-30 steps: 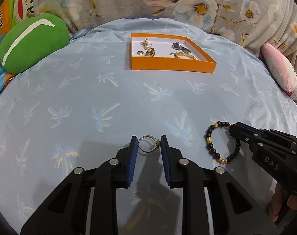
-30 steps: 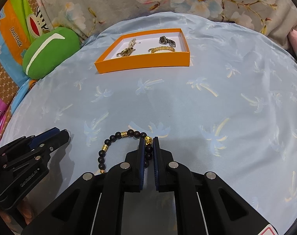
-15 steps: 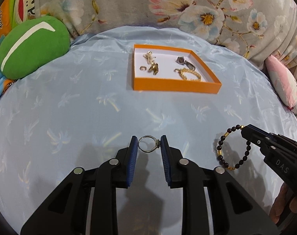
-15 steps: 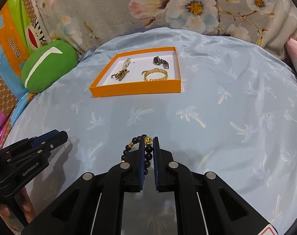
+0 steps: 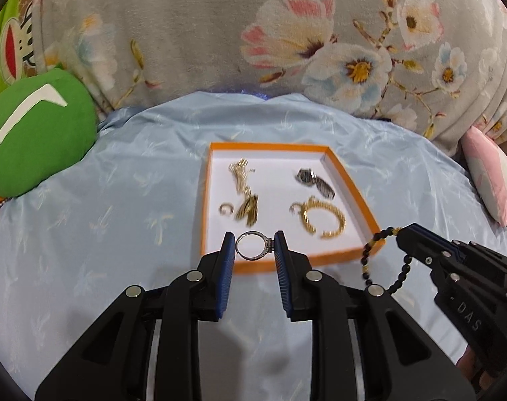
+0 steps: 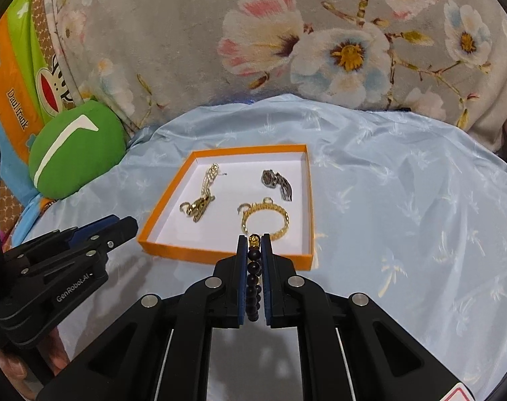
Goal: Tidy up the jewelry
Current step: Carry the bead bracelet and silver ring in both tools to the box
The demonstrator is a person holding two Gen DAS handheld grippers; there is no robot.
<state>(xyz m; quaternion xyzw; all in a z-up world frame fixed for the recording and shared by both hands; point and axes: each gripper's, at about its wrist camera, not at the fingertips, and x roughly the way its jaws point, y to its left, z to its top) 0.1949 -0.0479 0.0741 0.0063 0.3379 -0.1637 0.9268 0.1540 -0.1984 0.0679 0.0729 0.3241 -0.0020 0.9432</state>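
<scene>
Left wrist view: the left gripper (image 5: pixel 255 245) sits at lower centre, its blue pads clamped on a silver ring (image 5: pixel 253 245), which stands upright between them and is seen against the near wall of the orange tray (image 5: pixel 350 183). At lower right, the right gripper (image 5: pixel 402 234) enters the frame with a black-and-gold bead bracelet (image 5: pixel 383 260) hanging in a loop from its tip, beside the tray's near right corner.

Right wrist view: the right gripper (image 6: pixel 254 244) is closed tight on the bead bracelet (image 6: pixel 254 260), one gold bead showing at the fingertips and dark beads running back between the pads. The left gripper (image 6: pixel 120 227) appears at middle left, just outside the tray's near left corner.

The orange tray (image 6: pixel 220 254) lies on a pale blue sheet (image 6: pixel 403 217) at frame centre. Its white floor holds a gold chain bracelet (image 6: pixel 265 219), a dark watch (image 6: pixel 277 182), a gold necklace (image 6: pixel 203 193) and, in the left wrist view, a small ring (image 5: pixel 226 209).

Step in hand, as judged: the carry phase, both pieces lifted and brought to the tray's near edge, neither yet over its floor. The next move calls for advancing each gripper past the orange wall, lowering over bare white floor clear of the pieces already there, then parting the pads. The ring may roll on release; the hanging bracelet may catch the wall.
</scene>
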